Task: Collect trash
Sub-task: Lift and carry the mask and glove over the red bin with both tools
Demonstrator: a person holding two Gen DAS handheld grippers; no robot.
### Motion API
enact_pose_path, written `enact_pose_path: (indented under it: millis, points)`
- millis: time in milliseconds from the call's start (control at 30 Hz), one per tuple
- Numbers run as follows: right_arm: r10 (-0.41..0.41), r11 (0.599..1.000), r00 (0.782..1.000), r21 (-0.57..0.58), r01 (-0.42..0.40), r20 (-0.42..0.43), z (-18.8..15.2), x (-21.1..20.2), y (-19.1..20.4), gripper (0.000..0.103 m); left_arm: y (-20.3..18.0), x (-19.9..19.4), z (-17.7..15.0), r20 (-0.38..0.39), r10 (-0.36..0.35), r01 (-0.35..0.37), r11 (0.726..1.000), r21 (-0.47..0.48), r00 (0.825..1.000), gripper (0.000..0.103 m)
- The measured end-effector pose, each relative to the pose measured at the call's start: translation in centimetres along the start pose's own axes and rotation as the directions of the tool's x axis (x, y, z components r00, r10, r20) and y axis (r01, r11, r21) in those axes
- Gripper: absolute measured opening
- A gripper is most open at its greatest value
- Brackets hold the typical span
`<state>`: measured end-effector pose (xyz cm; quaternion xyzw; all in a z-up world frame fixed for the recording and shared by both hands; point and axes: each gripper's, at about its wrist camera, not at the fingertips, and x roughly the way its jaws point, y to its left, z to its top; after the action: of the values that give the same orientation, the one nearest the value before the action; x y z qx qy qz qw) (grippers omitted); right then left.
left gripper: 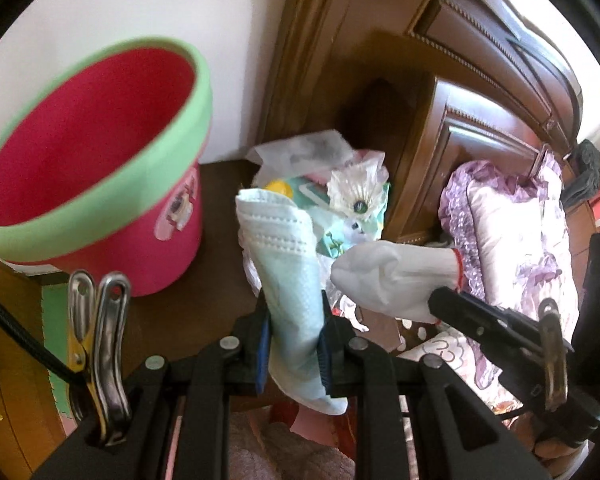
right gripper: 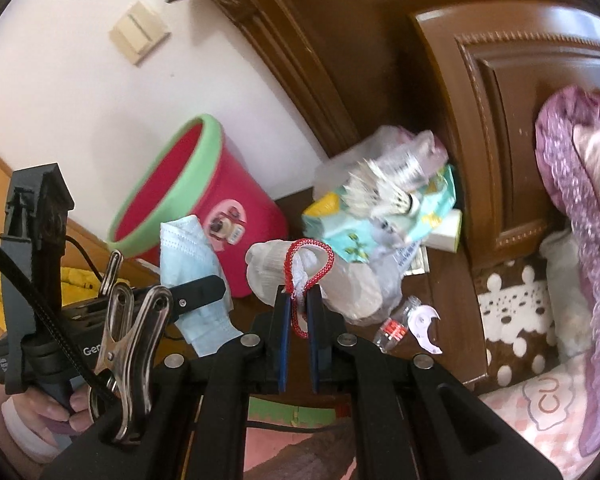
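My left gripper is shut on a pale blue face mask, which stands up between the blue pads. In the right wrist view the same mask hangs at the left. My right gripper is shut on the red-edged cuff of a white knit glove; the left wrist view shows that glove dangling to the right of the mask. A pink bin with a green rim stands to the left, its mouth open and tilted toward me. Behind lies a heap of trash: plastic bags, a patterned packet, a shuttlecock.
A dark wooden nightstand top carries the bin and the heap. A carved headboard rises behind. Purple frilled pillows lie at the right. A small clear bottle and a white plastic scrap sit near the nightstand's front edge. A person's hand grips the left tool.
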<state>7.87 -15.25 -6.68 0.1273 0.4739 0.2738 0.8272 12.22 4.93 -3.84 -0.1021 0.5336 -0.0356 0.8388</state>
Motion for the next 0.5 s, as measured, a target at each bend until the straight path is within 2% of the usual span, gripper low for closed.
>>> enact_pose_path:
  millis: [500]
  points:
    - [0.065,0.990,0.996,-0.128,-0.056,0.063,2.2,-3.0,6.4,0.009,3.3,-7.2,2.3,0.102,0.069,-0.065,0.997,-0.039,0.992,0.020]
